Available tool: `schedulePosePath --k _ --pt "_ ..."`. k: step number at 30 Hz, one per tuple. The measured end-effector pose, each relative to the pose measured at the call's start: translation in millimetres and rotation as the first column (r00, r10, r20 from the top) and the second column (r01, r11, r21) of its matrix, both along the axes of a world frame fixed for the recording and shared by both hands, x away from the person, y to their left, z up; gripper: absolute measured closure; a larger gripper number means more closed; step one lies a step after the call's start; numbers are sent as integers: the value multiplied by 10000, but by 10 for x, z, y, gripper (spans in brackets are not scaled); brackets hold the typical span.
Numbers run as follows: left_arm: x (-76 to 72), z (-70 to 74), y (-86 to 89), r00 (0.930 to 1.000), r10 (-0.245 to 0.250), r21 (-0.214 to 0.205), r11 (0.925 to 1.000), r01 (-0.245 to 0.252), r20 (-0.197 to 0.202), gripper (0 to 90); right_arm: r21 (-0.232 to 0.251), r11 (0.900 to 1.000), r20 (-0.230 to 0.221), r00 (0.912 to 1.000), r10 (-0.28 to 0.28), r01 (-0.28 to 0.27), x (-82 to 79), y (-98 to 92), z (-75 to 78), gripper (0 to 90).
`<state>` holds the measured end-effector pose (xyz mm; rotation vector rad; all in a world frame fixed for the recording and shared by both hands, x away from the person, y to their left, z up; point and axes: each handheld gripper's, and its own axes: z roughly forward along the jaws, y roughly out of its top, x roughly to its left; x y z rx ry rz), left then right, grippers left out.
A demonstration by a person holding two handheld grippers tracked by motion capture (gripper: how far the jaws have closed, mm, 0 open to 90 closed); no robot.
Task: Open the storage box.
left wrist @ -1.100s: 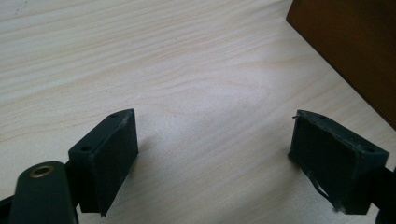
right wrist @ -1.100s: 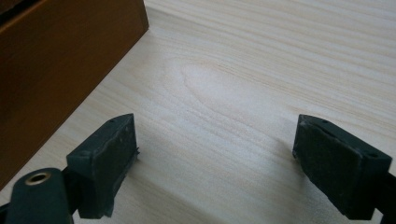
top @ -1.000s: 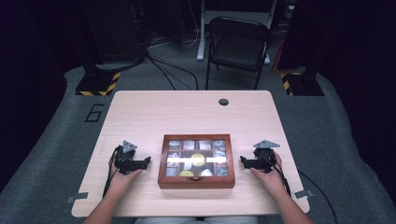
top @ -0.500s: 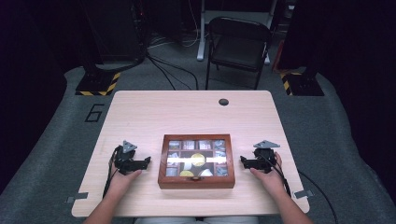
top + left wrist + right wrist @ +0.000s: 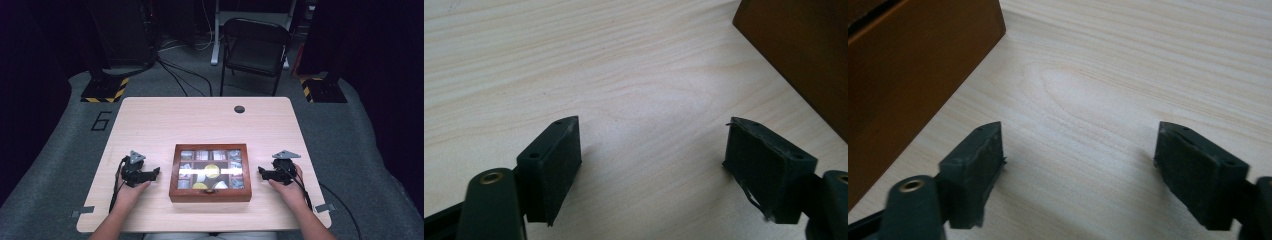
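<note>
Between left gripper (image 5: 151,173) and right gripper (image 5: 263,173) lies wooden box (image 5: 210,194), equally near each; jaws spread, just narrowing, pinching nothing.

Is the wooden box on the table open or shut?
Shut: the wooden box has its glass lid lying flat, and room light reflects off the pane.

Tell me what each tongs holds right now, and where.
Nothing: left tongs and right tongs stand open over bare table, beside the wooden box.
</note>
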<state>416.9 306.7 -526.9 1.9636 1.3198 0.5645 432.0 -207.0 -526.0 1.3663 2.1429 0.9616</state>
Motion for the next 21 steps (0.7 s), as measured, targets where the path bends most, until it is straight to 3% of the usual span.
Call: schedulePosePath --k 6,13,21 --pt "-17 31 62 9998 30 -534 9986 -41 -220 262 -177 9994 16 9996 -280 281 -7 -12 50 307" --pt "-31 53 65 9994 -40 -432 9991 24 -356 321 -336 9994 71 10000 35 -32 -52 -17 112 348" --pt "-79 121 40 9999 -136 -253 9996 135 -65 327 132 9999 80 10000 -5 4 -91 -52 188 365"
